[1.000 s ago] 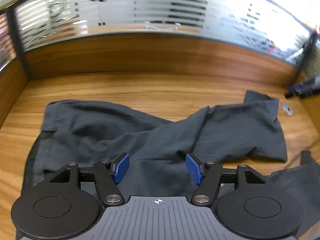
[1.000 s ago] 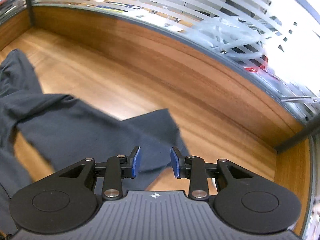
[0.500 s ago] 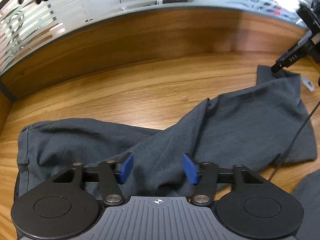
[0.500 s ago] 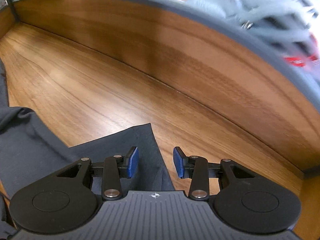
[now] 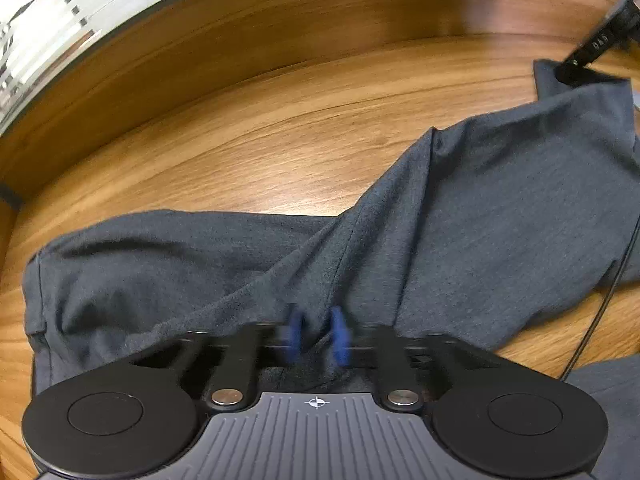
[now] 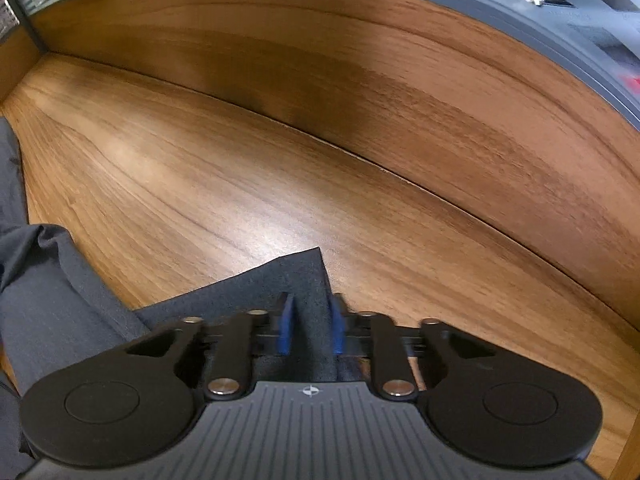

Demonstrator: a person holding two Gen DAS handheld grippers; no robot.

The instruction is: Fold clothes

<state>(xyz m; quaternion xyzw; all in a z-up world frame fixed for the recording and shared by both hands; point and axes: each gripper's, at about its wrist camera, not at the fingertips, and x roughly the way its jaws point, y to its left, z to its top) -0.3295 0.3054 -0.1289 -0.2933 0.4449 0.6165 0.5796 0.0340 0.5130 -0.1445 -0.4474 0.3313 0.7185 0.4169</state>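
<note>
The wooden tabletop (image 5: 280, 132) lay under my view, its grain running across, and it was bounded at the back by a raised wooden wall (image 6: 360, 60) of darker tone. Above that wall I saw a striped glass partition (image 5: 48, 28) (blurred). At my far right a thin black cable (image 5: 600, 312) crossed the surface, below a black labelled bar (image 5: 592, 52).

Garment (image 5: 460, 216) spread across the wooden tabletop (image 5: 260, 128), extending from the left edge to the right, where a cable (image 5: 592, 332) crosses it. Low wooden wall (image 5: 280, 28) behind the tabletop. Left gripper (image 5: 316, 336) over a fold near the garment's front edge; right gripper (image 6: 310, 328) over a garment corner (image 6: 308, 272) lying on the tabletop.
</note>
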